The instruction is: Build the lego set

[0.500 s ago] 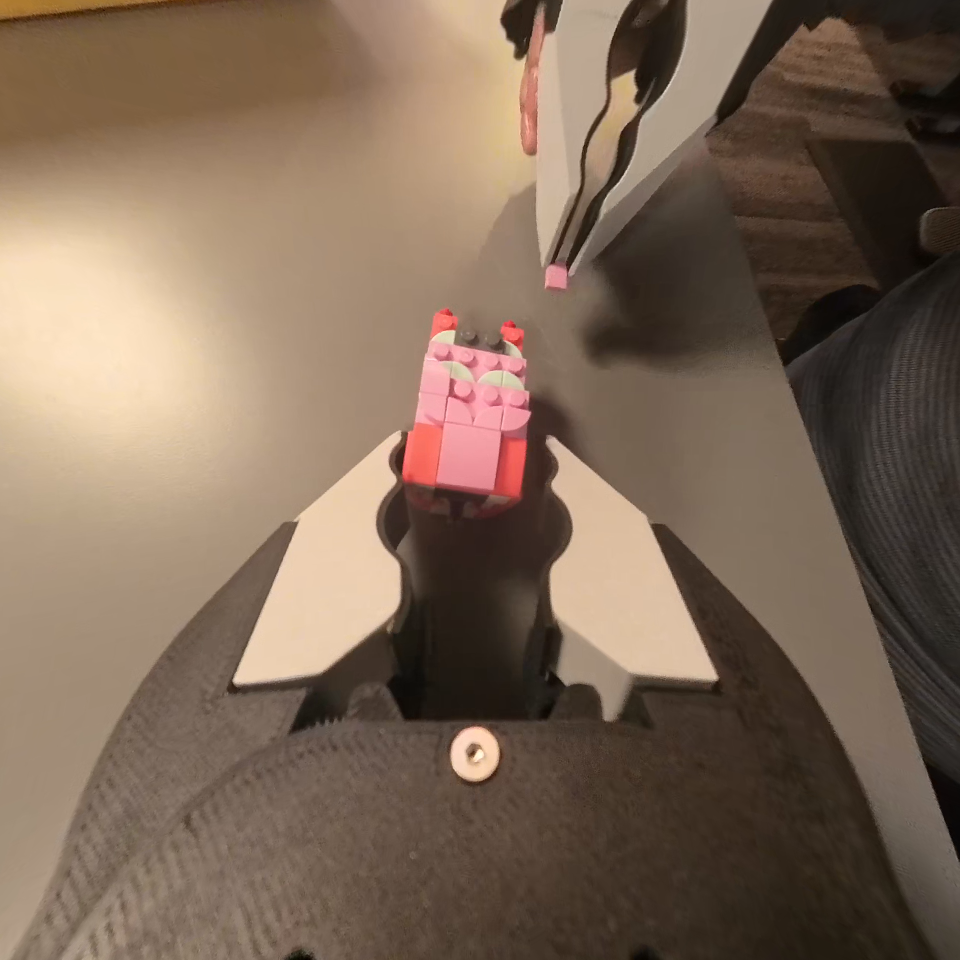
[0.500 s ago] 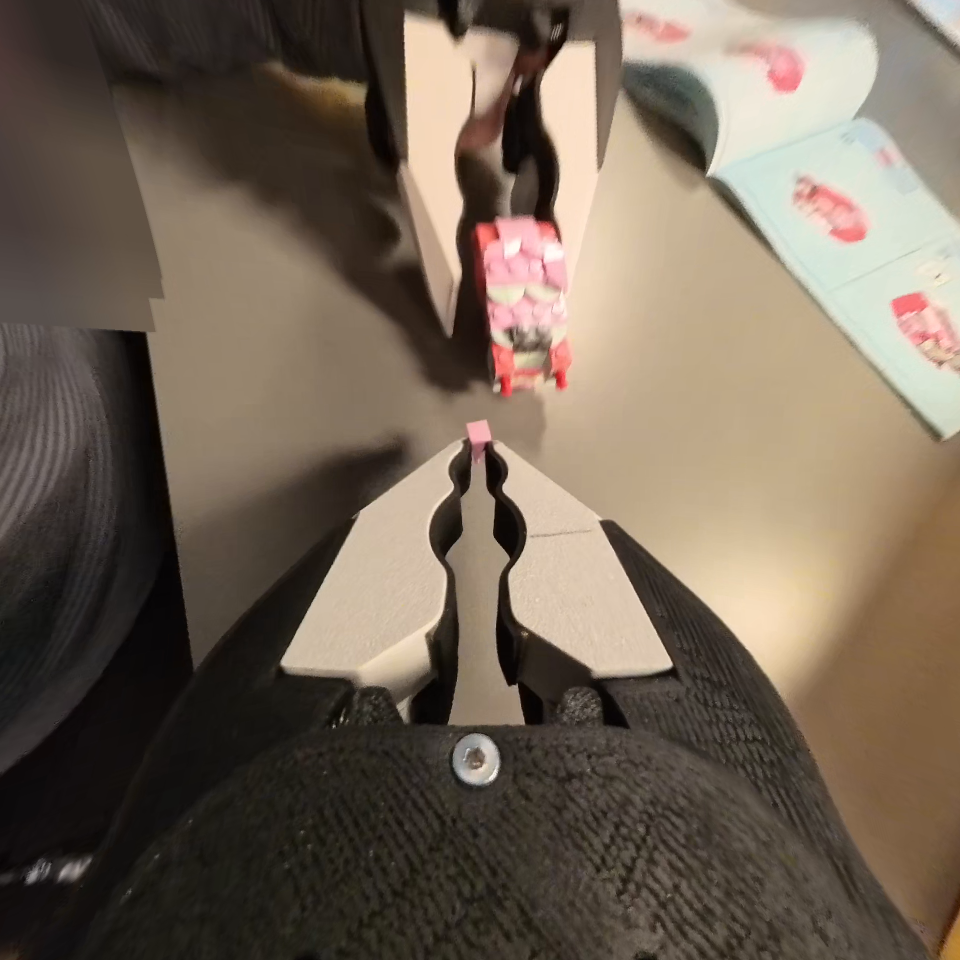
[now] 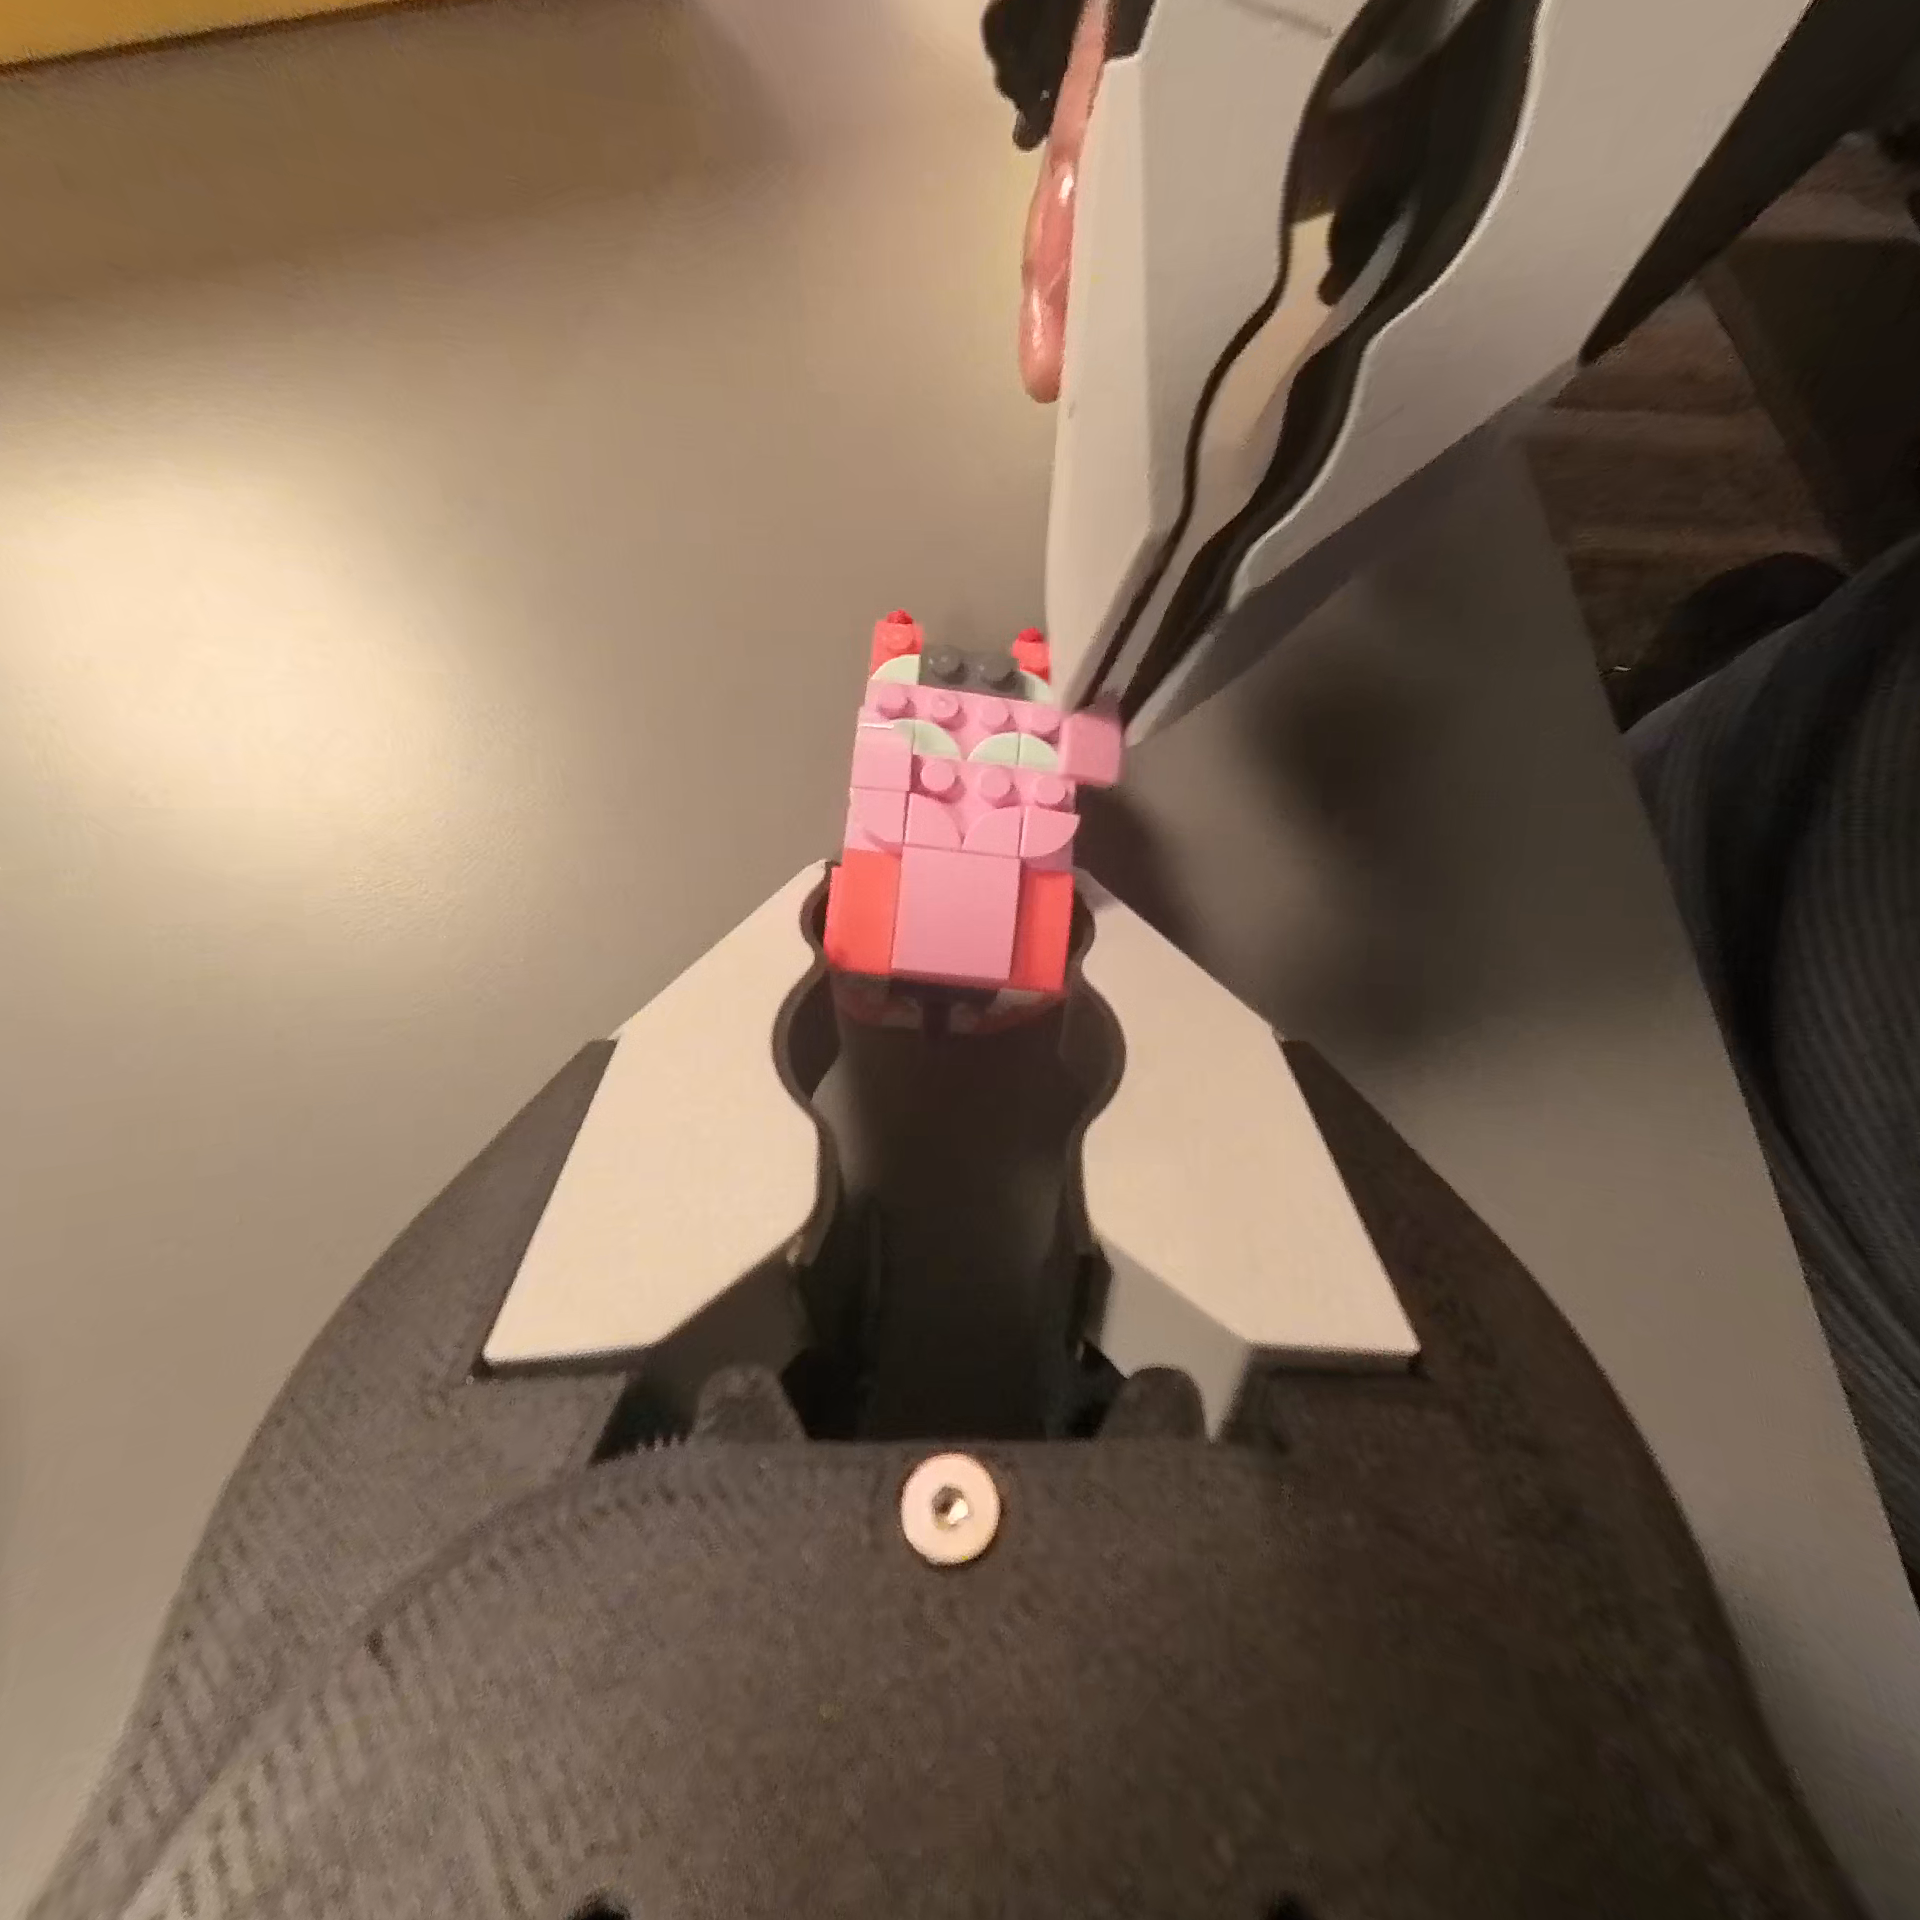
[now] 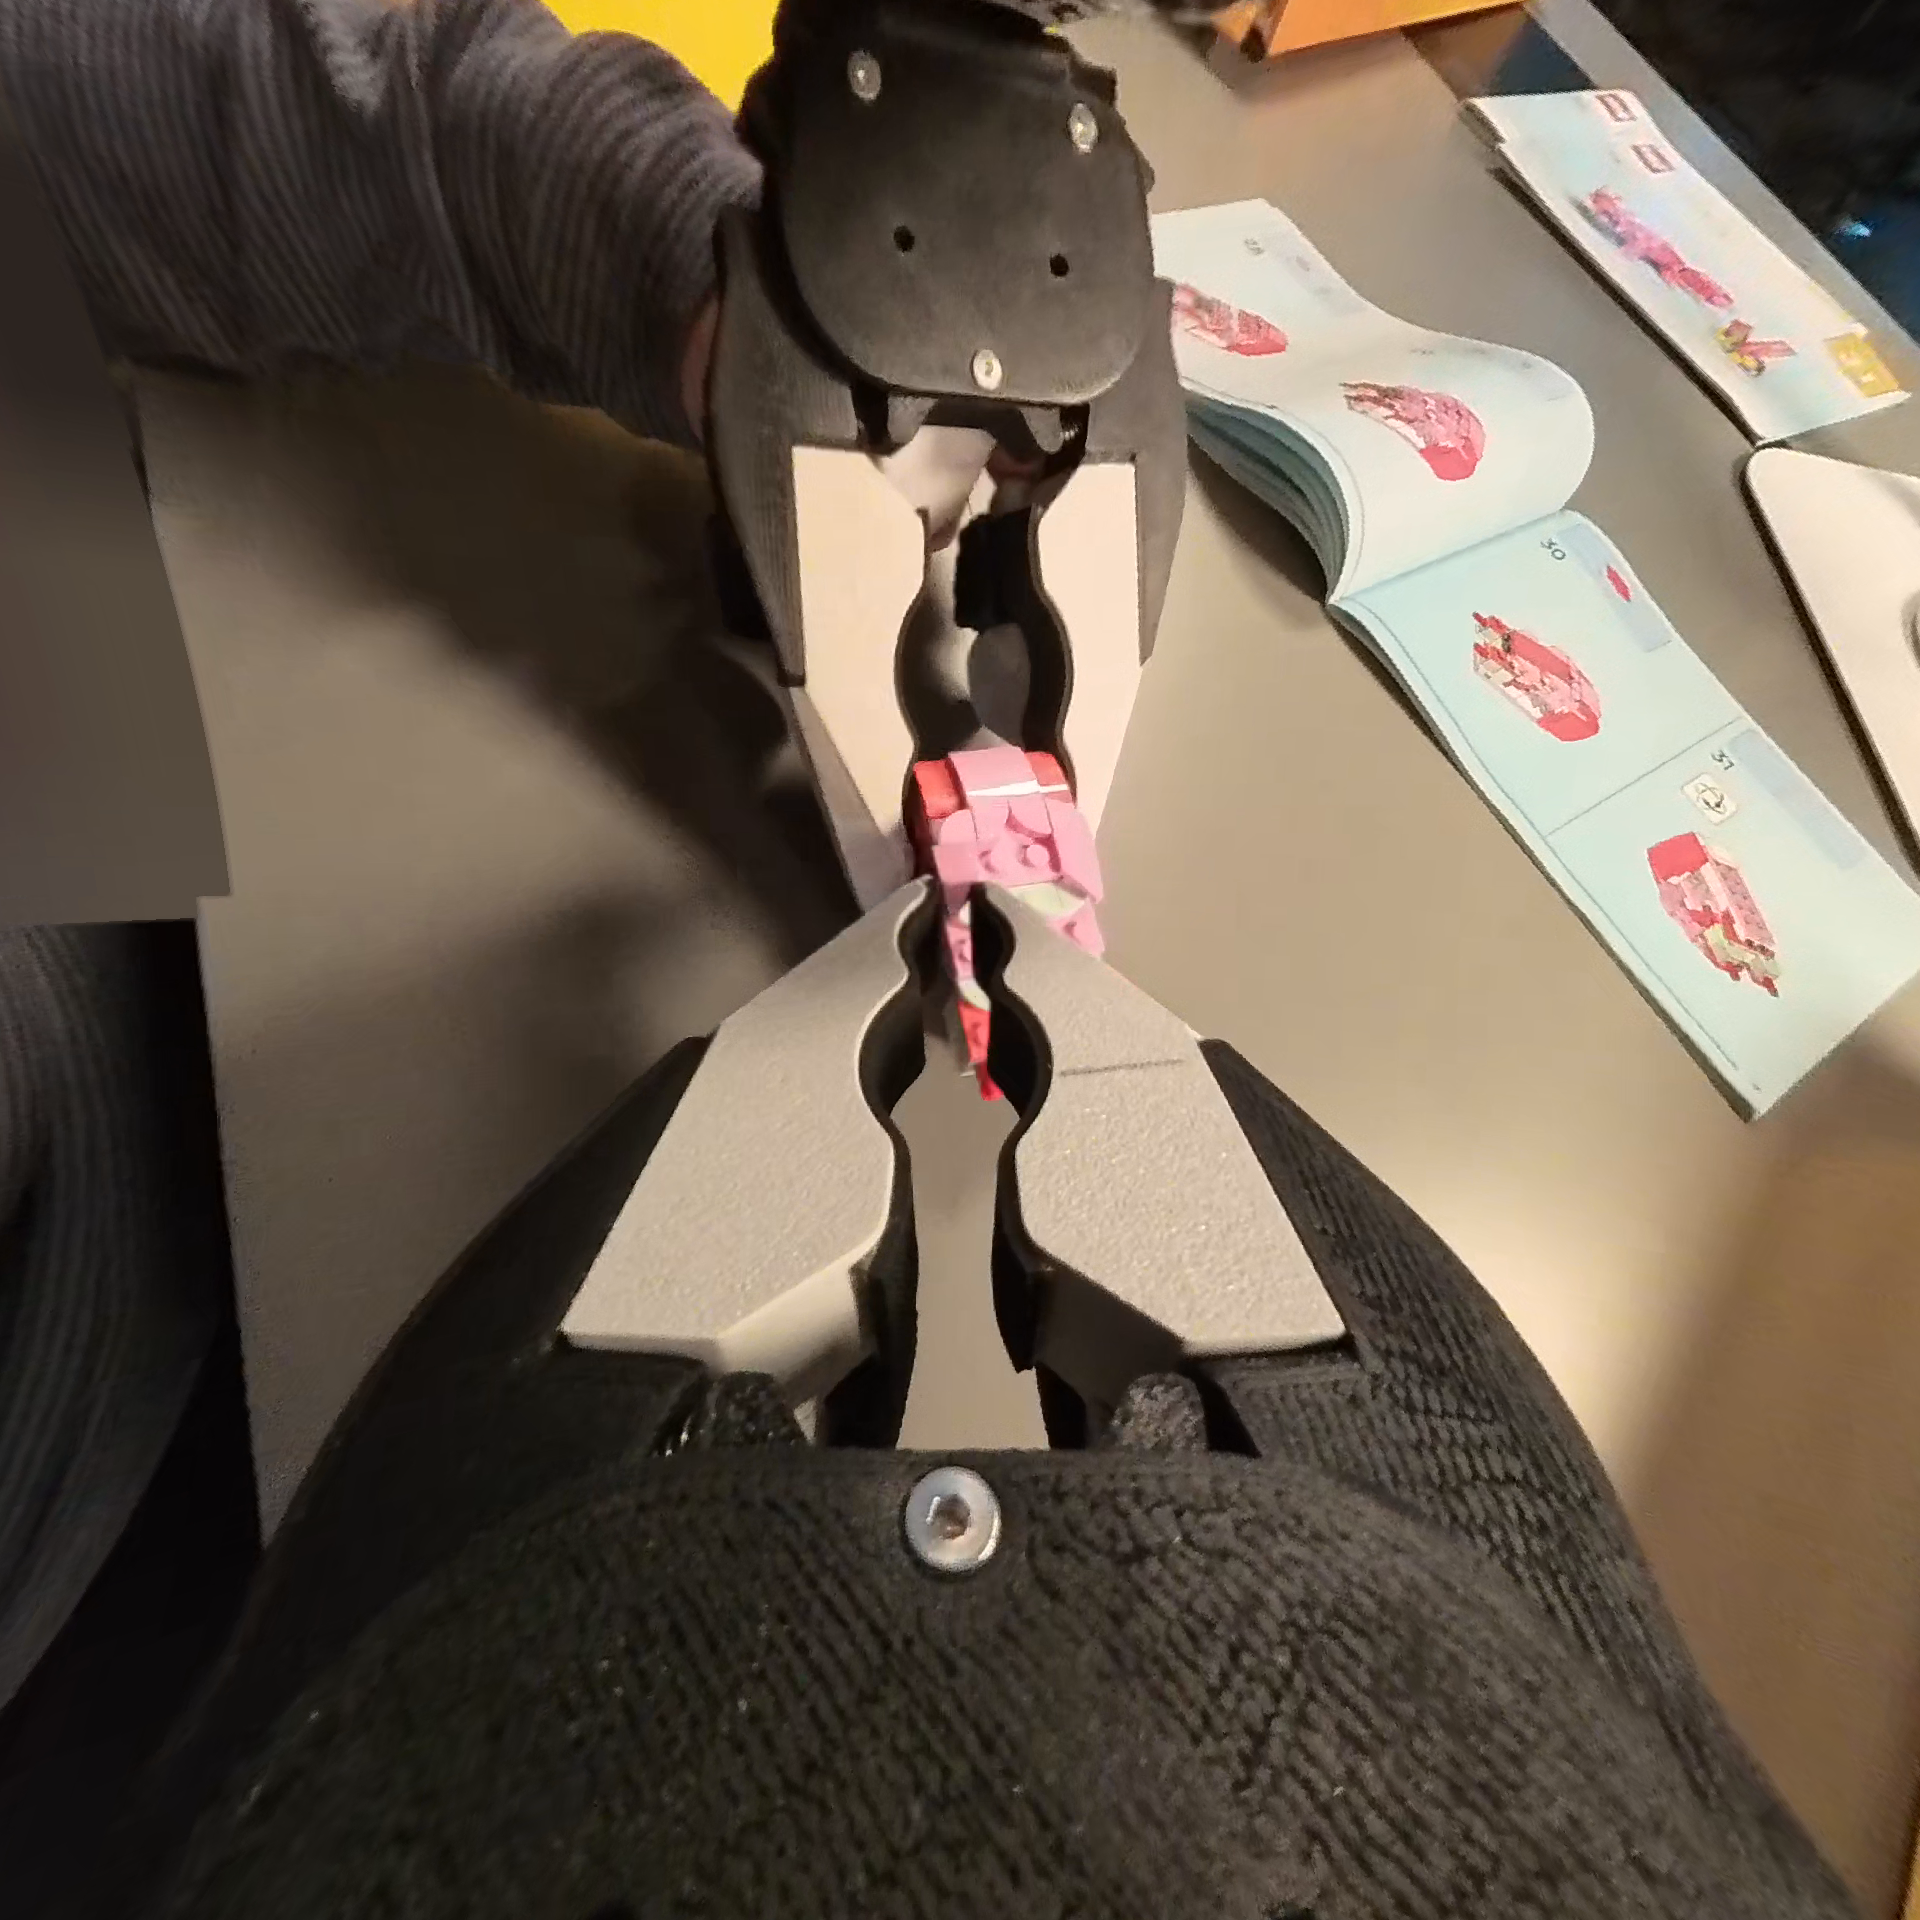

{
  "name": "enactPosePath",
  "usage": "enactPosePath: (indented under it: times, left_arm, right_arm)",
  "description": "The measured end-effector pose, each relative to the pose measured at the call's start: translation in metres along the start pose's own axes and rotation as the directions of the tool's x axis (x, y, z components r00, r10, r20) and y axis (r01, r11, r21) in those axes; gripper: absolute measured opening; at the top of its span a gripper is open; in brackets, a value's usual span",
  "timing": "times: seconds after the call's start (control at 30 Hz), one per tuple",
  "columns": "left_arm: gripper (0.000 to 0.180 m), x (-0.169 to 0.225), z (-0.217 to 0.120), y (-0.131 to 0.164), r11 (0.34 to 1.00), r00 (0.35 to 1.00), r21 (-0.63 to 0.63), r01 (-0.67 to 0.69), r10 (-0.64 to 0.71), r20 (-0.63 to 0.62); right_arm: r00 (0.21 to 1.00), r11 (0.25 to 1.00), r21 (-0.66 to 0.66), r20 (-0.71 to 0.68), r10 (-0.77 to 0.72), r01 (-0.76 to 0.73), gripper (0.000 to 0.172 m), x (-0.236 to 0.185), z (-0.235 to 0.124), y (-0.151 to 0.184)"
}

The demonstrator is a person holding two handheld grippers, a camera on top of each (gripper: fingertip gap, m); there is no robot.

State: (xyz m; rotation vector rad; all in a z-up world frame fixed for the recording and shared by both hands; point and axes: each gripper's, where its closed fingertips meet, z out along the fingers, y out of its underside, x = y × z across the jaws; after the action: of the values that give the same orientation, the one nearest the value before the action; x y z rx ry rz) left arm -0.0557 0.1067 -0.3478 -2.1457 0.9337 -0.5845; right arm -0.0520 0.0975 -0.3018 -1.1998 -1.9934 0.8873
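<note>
The left gripper (image 3: 951, 940) has its jaws clamped on a pink-and-red toy-brick model (image 3: 961, 800) above the grey desk (image 3: 416, 727). The right gripper (image 3: 1107, 698), jaws together, pinches a small pink brick (image 3: 1093, 746), seemingly touching the model's top corner.

— Is there any writing to read here?
— Only in the right wrist view; an open booklet (image 4: 1558, 623) lies on the desk (image 4: 1299, 1039); its pale blue pages carry small dark printed numbers at the corners of the picture panels; one panel has a small white square sign beside its number.
— Anything beyond that?
— A second booklet (image 4: 1683, 260) farther off bears small red-framed squares and a yellow patch, too small to read; the left wrist view shows nothing legible.
</note>
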Motion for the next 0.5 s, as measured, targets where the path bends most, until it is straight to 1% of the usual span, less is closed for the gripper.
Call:
enactPosePath:
  times: [0.27, 0.5]
  left_arm:
    - [0.040, -0.0009, 0.0031, -0.0036, 0.999, 0.999, 0.008, 0.038, -0.038, 0.016]
    - [0.040, -0.0013, 0.0038, -0.0041, 0.999, 0.999, 0.008, 0.040, -0.040, 0.022]
  right_arm:
    - [0.997, 0.994, -0.092, 0.047, 0.067, -0.063, 0.002, 0.0045, 0.0022, 0.0075]
    - [0.996, 0.990, -0.130, 0.065, 0.062, -0.053, 0.002, 0.0046, 0.0021, 0.0079]
